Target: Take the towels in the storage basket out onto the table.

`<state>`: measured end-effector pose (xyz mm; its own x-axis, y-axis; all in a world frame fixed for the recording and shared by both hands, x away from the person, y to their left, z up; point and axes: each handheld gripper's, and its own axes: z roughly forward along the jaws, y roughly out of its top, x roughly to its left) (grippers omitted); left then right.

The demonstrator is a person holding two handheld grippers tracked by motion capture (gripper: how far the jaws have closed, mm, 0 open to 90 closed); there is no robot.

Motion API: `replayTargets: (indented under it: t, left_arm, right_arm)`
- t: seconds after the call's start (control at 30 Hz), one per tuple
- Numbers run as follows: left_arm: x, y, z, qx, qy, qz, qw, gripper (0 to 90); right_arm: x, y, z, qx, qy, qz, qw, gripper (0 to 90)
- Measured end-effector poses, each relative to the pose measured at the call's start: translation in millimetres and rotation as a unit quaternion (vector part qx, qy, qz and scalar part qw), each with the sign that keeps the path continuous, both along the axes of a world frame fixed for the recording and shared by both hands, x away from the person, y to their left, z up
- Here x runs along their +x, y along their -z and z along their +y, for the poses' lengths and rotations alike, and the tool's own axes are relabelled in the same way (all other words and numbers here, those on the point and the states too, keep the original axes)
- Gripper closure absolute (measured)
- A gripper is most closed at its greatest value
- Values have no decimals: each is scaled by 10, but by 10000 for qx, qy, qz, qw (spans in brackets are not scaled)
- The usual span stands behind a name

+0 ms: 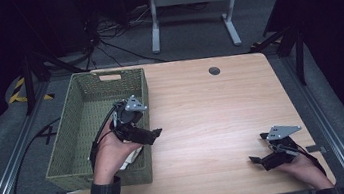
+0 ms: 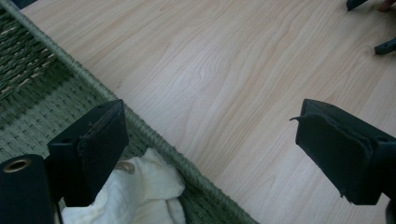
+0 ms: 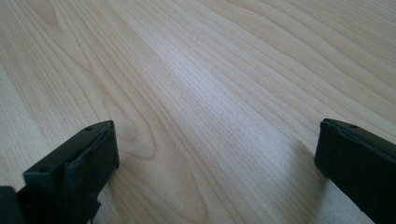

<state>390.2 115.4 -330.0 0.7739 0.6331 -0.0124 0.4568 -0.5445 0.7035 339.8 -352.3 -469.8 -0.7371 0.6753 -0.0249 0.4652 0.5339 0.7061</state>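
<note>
A green woven basket (image 1: 86, 93) stands on the left part of the wooden table (image 1: 212, 112). A white cloth (image 2: 140, 196) lies inside it at the near right corner, also seen as the white cloth (image 1: 131, 158) under my left hand. My left gripper (image 1: 152, 134) hovers over the basket's right rim (image 2: 154, 137), jaws wide open with nothing between them. My right gripper (image 1: 259, 158) rests low near the table's front right, open, with bare wood between its jaws.
A round cable hole (image 1: 214, 70) sits at the table's far edge. Behind the table stands a white frame (image 1: 193, 3) on a grey floor with cables. In the left gripper view the other gripper's jaw tips (image 2: 385, 45) show at top right.
</note>
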Motion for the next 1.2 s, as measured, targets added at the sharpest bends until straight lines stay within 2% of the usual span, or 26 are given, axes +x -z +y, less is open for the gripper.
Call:
replayTargets:
  t: [0.03,0.3,0.57,0.83,0.9,0.93,1.0,1.2]
  left_arm:
    - [2,-10,22,49,15,31,10000,98]
    - [-5,-10,151,-45,-195,-20,9998,103]
    - [4,-2,302,-33,-372,-19,9993,104]
    - [3,24,519,-52,-648,30,9979,110]
    - [5,41,535,-88,-705,25,9975,110]
    - [20,62,579,-5,-751,37,9972,111]
    - [37,113,599,-44,-839,101,9964,112]
    - [112,252,638,171,-931,262,9952,114]
  right_arm:
    - [0,0,0,0,0,0,10000,0]
    - [0,0,0,0,0,1,10000,0]
    - [0,0,0,-1,-1,-1,10000,0]
    - [0,0,0,1,1,1,10000,0]
    - [0,0,0,2,0,0,10000,0]
    - [0,0,0,0,1,0,10000,0]
    - [0,0,0,2,1,1,10000,0]
    - [0,0,0,2,1,0,10000,0]
